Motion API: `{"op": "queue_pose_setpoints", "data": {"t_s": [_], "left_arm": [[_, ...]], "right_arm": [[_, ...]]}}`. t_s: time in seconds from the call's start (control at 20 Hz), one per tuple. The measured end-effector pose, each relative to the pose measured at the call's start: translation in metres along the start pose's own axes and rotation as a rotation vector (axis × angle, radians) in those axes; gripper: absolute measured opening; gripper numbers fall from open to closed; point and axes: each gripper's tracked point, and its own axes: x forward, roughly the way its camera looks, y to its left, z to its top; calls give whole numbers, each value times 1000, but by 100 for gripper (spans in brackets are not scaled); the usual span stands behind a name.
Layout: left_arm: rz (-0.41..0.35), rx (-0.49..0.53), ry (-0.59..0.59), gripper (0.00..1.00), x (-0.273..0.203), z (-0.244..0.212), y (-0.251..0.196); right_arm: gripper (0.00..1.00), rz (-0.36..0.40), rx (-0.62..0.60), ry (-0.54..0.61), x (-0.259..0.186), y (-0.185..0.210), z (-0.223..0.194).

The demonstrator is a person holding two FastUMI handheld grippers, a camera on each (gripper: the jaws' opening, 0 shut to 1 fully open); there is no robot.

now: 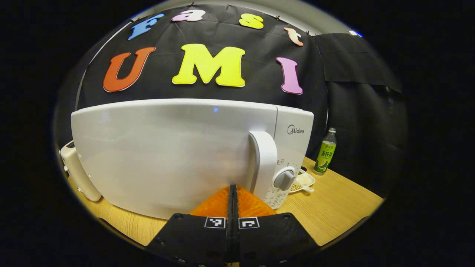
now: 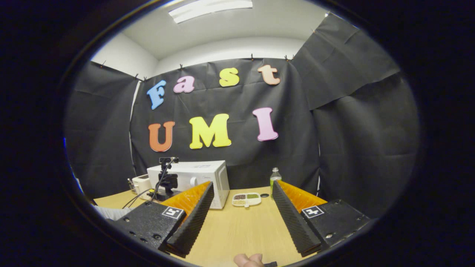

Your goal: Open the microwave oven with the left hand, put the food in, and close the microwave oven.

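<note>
1. Left claw (image 1: 232, 193), fingers pressed together on nothing, sits just before the microwave (image 1: 174, 155) door, its handle (image 1: 264, 163) at one o'clock, likely readying a pull.
2. Right claw (image 2: 239, 207) waits spread wide over the worktop (image 2: 237, 230).
3. Food tray (image 2: 246, 199) lies at twelve o'clock, beside the microwave.

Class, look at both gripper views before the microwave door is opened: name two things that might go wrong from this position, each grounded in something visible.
1. The left gripper is shut in front of the door, left of the handle; unless it opens, it may not hook the handle.
2. The food tray sits close beside the microwave, with a bottle nearby; reaching with the open right gripper might knock the bottle.
</note>
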Motion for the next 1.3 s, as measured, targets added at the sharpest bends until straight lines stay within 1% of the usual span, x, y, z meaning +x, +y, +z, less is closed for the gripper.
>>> {"op": "queue_pose_setpoints", "data": {"t_s": [0.1,0.15,0.2,0.25,0.35,0.4,0.45,0.5,0.55,0.6,0.65,0.7,0.75,0.8,0.85,0.95,1.0,1.05,1.1,1.15,1.2,1.3], "left_arm": [[23,2,17,0,-2,-5,1],[35,-15,37,0,-6,-9,1],[29,-36,55,0,-14,-12,0],[22,-55,63,0,-23,-12,-3],[19,-83,60,0,-60,-10,-5],[39,-81,55,18,-72,-9,-1],[63,-71,48,65,-88,-6,4],[88,-61,49,72,-108,-3,8],[112,-52,47,78,-127,1,12],[126,-44,48,80,-146,4,13],[125,-41,36,86,-166,11,11],[116,-44,14,88,-187,20,7],[102,-48,-15,89,-208,32,2],[94,-42,-34,90,-228,39,-2],[95,-32,-53,93,-249,49,-5],[124,5,-98,94,-291,69,-4],[138,28,-116,94,-312,78,-6],[162,42,-133,94,-333,87,-5],[192,48,-146,94,-354,94,-5],[220,62,-171,95,-373,102,-4],[245,81,-193,95,-393,110,-6],[288,115,-244,94,-426,125,-9]], "right_arm": [[91,3,8,5,-2,2,-1],[91,1,10,11,-2,2,-3],[91,-6,10,21,-3,2,-7],[91,-12,16,29,-3,2,-9],[91,-21,30,45,-2,4,-13],[100,-29,31,57,-2,3,-15],[91,-33,35,67,-2,5,-17],[91,-33,44,74,-4,8,-17],[100,-31,52,80,-6,12,-17],[100,-29,55,88,-7,16,-18],[100,-28,54,94,-9,19,-18],[91,-28,54,96,-10,21,-17],[100,-29,54,97,-12,24,-15],[100,-32,53,97,-14,26,-13],[92,-38,50,96,-15,27,-10],[91,-48,29,90,-19,31,-2],[100,-54,16,85,-22,32,3],[91,-60,2,79,-24,34,6],[100,-61,-9,71,-27,37,11],[91,-58,-16,64,-31,41,15],[100,-49,-20,57,-33,47,19],[100,-31,-29,37,-38,57,29]]}}
